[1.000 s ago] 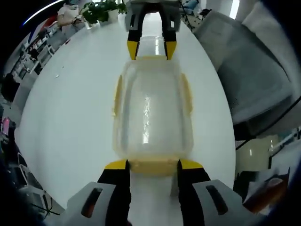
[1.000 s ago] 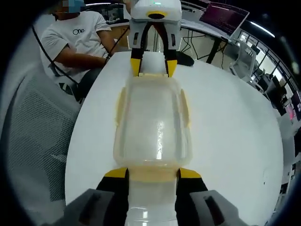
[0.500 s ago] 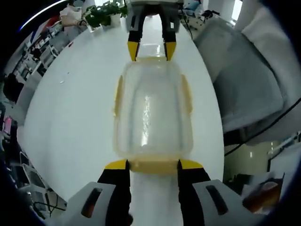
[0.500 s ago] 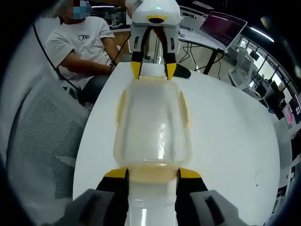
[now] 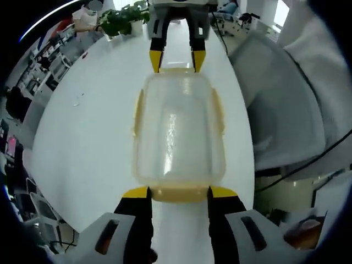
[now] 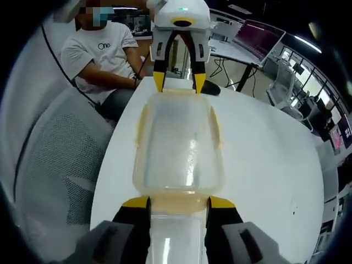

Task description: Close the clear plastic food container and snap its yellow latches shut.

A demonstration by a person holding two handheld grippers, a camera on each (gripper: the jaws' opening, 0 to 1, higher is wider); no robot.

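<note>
Both ends are still clamped: left hand-held gripper (image 5: 171, 192) and right hand-held gripper (image 6: 171, 202) have lifted the closed container (image 5: 177, 129) higher off the table (image 5: 82, 137), apparently latched.

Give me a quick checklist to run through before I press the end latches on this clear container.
1. Lid seated on the clear container: cannot tell; it looks closed, but the seal is not visible.
2. Left gripper lined up with the near end latch: ok, the jaws flank it.
3. Right gripper lined up with the opposite end latch: ok.
4. Side latches snapped down: cannot tell; they lie along the walls.
5. Container supported by the white table: cannot tell; it may be lifted.
</note>
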